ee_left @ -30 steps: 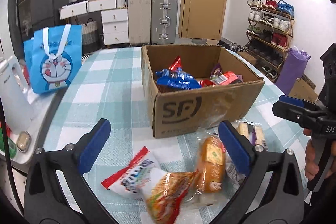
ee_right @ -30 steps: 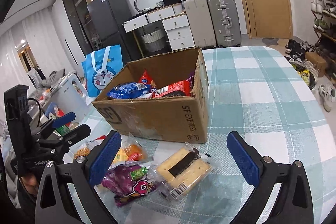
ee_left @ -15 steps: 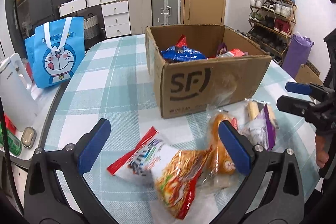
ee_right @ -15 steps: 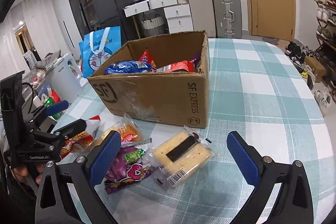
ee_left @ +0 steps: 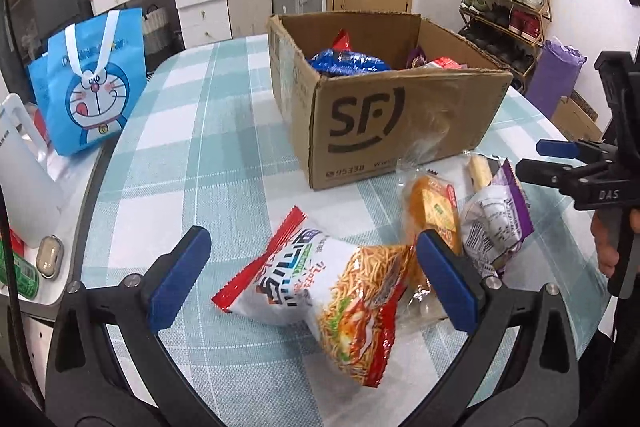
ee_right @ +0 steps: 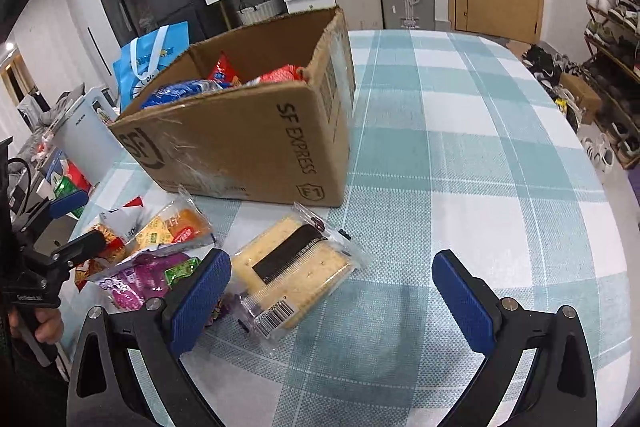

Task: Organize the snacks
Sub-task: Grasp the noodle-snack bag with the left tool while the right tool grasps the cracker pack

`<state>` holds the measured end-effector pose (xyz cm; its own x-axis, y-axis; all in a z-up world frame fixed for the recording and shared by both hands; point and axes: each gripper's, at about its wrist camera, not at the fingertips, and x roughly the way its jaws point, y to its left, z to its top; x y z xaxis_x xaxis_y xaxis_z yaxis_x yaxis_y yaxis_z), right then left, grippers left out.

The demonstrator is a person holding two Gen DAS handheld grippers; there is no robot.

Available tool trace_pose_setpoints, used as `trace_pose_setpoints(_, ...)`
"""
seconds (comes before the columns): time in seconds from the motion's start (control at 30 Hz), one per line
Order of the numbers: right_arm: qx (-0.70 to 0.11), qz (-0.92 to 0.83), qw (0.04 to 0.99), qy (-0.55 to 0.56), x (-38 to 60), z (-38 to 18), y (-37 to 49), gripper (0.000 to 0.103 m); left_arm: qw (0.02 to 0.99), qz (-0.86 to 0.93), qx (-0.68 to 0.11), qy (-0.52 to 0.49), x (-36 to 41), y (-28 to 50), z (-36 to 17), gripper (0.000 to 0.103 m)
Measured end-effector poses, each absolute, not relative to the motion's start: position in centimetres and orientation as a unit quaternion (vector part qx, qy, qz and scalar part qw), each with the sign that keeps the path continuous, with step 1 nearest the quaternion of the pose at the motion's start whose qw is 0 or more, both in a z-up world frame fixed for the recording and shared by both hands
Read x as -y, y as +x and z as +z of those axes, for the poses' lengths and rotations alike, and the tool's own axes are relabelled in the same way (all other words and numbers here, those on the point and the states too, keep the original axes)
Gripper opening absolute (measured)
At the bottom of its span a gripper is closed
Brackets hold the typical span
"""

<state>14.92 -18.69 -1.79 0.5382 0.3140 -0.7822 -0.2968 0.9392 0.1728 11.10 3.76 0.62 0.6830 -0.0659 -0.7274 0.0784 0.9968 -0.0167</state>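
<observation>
While both grippers sit spread wide and empty, left gripper [ee_left: 316,281] and right gripper [ee_right: 332,297], we count four snack packs lower centre: noodle bag [ee_left: 340,287], orange pack [ee_left: 434,211], purple pack [ee_left: 496,223], crackers [ee_right: 296,275]. One box [ee_left: 400,119] mid-frame holds more.

Both wrist cams sit low and close over the table [ee_left: 224,131], facing the box [ee_left: 400,123] from opposite corners.
</observation>
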Motion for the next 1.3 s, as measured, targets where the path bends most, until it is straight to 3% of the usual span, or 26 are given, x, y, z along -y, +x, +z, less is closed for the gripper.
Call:
trace_pose_setpoints(0.47,-0.462,0.163,0.871,-0.014,14.7,-4.2,15.2,0.102,0.899,-0.079,-0.43,0.037,-3.1,11.2,-1.0,0.102)
trace_pose_setpoints(1.13,-0.5,0.146,0.852,-0.043,18.8,-4.5,15.9,0.102,0.894,-0.092,-0.436,0.048,-2.9,11.2,-1.5,0.102)
trace_pose_setpoints(1.3,-0.495,0.153,0.854,-0.046,18.3,-4.4,15.6,0.095,0.894,-0.094,-0.436,0.049,-3.0,11.1,-1.4,0.102)
